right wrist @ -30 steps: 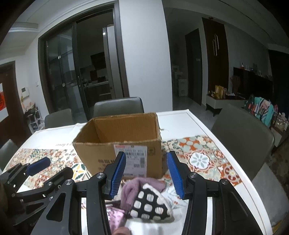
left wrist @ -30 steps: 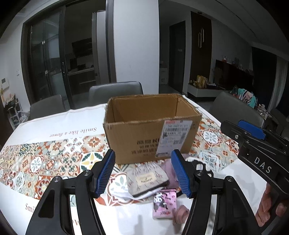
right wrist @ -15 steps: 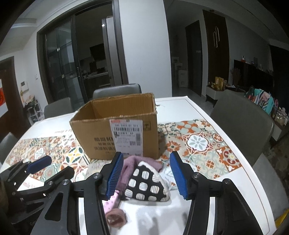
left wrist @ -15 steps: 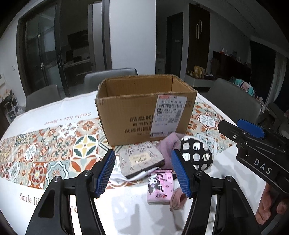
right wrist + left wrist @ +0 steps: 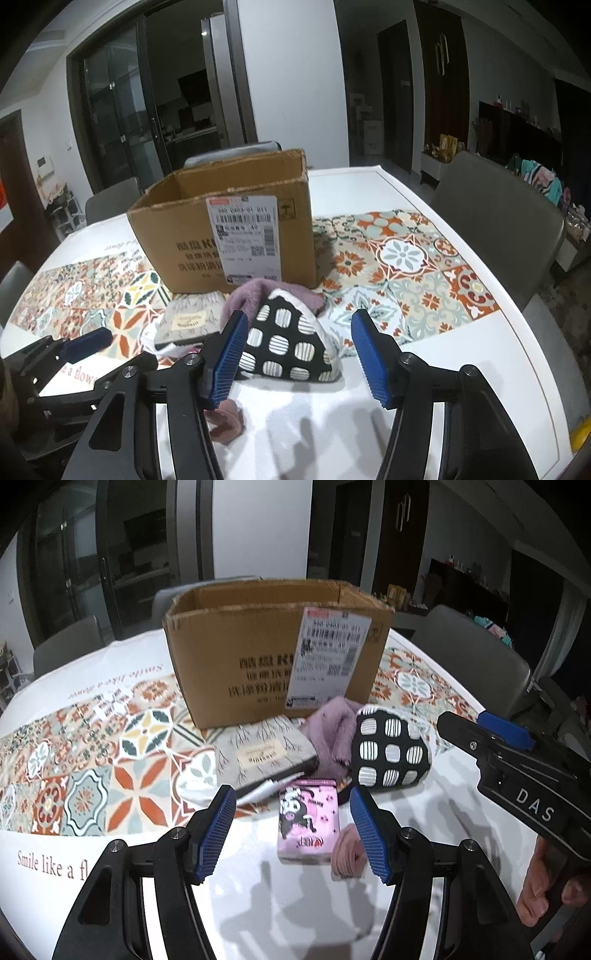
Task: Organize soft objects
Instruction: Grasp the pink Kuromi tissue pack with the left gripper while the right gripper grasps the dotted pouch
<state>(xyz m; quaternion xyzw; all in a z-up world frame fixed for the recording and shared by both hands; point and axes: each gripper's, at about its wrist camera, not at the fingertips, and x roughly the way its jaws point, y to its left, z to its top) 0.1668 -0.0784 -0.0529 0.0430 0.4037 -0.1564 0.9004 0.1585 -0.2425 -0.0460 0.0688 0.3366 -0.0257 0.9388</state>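
**Checked pouch lying dead ahead of the right claw**

The right gripper point(image 5: 295, 354) is hanging spread and empty, the checked pouch point(image 5: 291, 343) sitting between and just beyond its fingertips, before the box point(image 5: 229, 229). The left gripper point(image 5: 291, 830), likewise spread, is facing the pink pack point(image 5: 308, 819).

Soft items cluster before the open box point(image 5: 273, 653): grey pouch point(image 5: 264, 755), purple cloth point(image 5: 334, 731), checked pouch point(image 5: 389, 753), pink pack point(image 5: 308, 821).
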